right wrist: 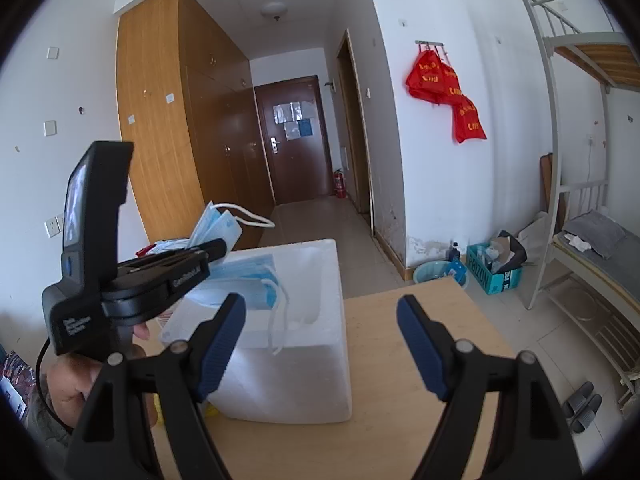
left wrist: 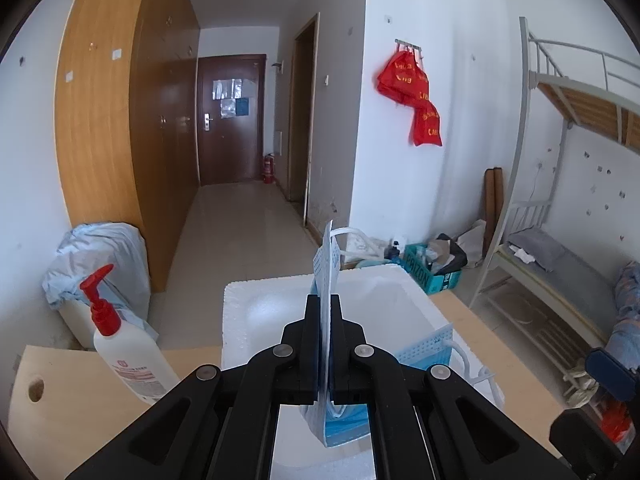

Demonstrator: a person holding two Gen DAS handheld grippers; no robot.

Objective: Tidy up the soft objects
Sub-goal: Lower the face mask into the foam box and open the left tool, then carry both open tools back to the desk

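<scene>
The left tool (left wrist: 326,308) is pinching a blue mask (left wrist: 326,264) that stands on edge between its black fingers, held above a white foam box (left wrist: 240,320); in the right wrist view the same tool (right wrist: 218,250) is seen from the side with the mask (right wrist: 218,224) sticking up out of it, an ear loop trailing to the right. The right tool (right wrist: 320,312) is spread wide with nothing between its blue pads (right wrist: 222,336), hovering over the wooden worktop (right wrist: 420,360) beside the box (right wrist: 304,380). More masks (right wrist: 252,280) lie stacked inside the box, their loops draped over its near wall. On the worktop left of the box stands a white pump bottle (left wrist: 128,348) with a red top. Farther off on the floor sit a teal carton (left wrist: 430,272) of clutter and a metal bunk bed (left wrist: 560,240). Red bags (left wrist: 412,96) hang from wall hooks, and a dark door (left wrist: 230,120) closes the corridor.
</scene>
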